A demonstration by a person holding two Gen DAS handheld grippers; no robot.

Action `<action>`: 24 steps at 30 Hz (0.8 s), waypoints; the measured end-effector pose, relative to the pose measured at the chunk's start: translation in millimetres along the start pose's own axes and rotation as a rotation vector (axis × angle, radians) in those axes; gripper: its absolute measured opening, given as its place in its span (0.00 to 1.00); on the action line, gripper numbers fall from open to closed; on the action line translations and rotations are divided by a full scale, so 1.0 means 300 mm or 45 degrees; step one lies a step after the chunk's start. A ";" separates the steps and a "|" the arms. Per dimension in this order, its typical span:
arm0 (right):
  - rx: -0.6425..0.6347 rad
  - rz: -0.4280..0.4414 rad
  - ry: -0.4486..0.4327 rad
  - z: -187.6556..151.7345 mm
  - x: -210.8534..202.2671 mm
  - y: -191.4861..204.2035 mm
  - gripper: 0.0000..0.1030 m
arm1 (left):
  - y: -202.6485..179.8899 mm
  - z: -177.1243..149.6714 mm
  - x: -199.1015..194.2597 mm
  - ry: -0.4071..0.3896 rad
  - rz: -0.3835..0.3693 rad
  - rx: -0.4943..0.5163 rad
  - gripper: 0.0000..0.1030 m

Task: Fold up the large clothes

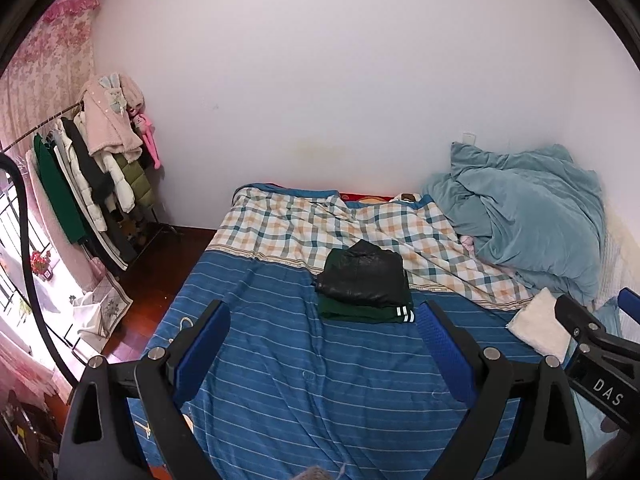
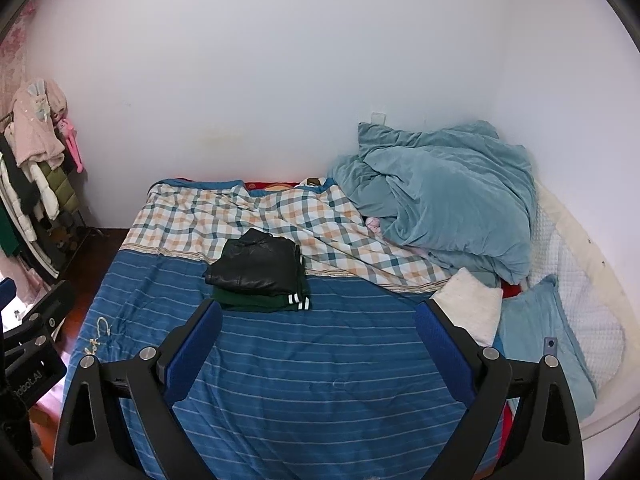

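A folded black leather-look garment (image 1: 366, 276) lies on top of a folded dark green garment with white cuff stripes (image 1: 360, 314), stacked in the middle of the bed (image 1: 280, 380). The stack shows in the right wrist view too, black garment (image 2: 256, 264) over green garment (image 2: 260, 300). My left gripper (image 1: 324, 320) is open and empty, held above the blue striped bedspread just short of the stack. My right gripper (image 2: 318, 316) is open and empty, to the right of the stack. Its body also shows at the right edge of the left wrist view (image 1: 592, 344).
A rumpled teal duvet (image 2: 440, 200) is piled at the far right of the bed, with a white folded towel (image 2: 472, 304) and a light blue pillow (image 2: 540, 332) beside it. A clothes rack (image 1: 92, 168) with coats stands left of the bed on the wood floor.
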State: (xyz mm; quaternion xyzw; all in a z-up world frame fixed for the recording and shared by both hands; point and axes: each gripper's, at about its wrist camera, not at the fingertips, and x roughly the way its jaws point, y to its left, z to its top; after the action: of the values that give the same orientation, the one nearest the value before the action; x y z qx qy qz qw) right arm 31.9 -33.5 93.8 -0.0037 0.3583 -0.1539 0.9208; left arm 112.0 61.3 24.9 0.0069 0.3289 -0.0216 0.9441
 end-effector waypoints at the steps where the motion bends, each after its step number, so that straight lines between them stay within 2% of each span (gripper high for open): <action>1: 0.003 0.000 -0.002 -0.001 -0.003 -0.001 0.96 | -0.001 -0.003 -0.003 0.001 0.000 0.000 0.93; 24: -0.009 0.000 0.005 -0.028 -0.021 0.003 0.97 | -0.023 -0.020 -0.042 -0.001 -0.048 0.053 0.97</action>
State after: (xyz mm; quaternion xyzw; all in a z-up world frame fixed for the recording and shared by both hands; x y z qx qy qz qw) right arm 22.1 -30.1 91.6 -0.0068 0.3607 -0.1527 0.9201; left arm 98.0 55.1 27.8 0.0203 0.3283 -0.0460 0.9432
